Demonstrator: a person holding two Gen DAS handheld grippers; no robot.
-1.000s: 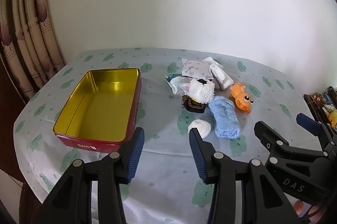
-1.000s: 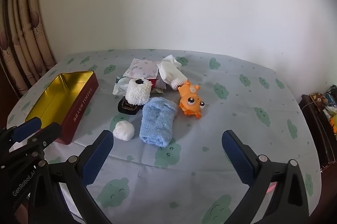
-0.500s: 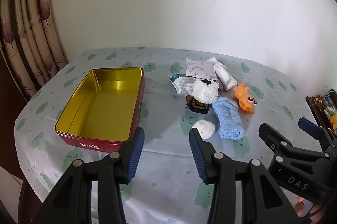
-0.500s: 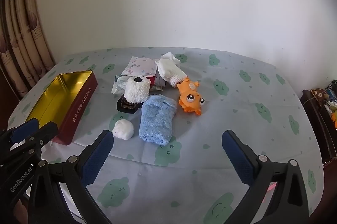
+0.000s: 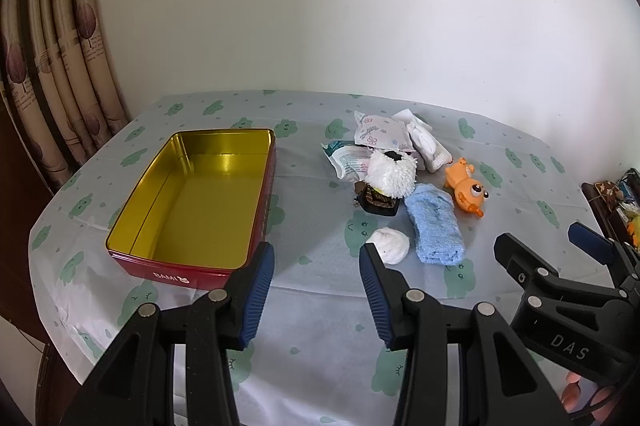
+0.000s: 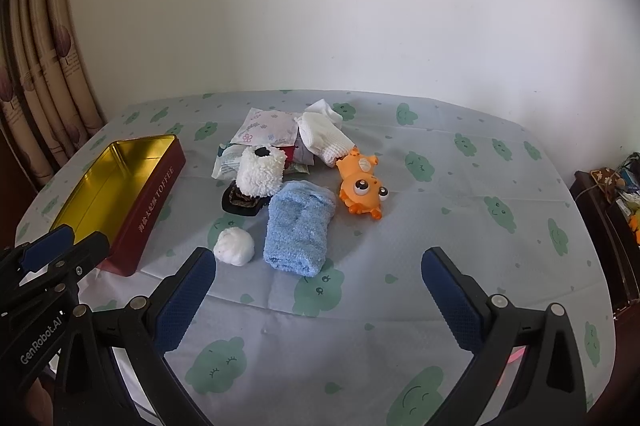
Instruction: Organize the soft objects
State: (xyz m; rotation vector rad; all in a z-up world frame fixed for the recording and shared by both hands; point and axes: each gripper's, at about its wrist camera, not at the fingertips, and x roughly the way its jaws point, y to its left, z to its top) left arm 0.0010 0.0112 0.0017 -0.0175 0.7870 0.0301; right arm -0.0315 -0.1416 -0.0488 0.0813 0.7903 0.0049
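Soft objects [image 6: 298, 226] all sitting outside the tin [image 5: 192, 202]; nothing is packed yet.
Left gripper [image 5: 316, 290] and right gripper [image 6: 318, 292] are both hovering short of the pile, jaws spread, gripping nothing.

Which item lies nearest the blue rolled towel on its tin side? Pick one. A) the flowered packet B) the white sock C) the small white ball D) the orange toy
C: the small white ball sits right beside the blue rolled towel, between it and the tin.
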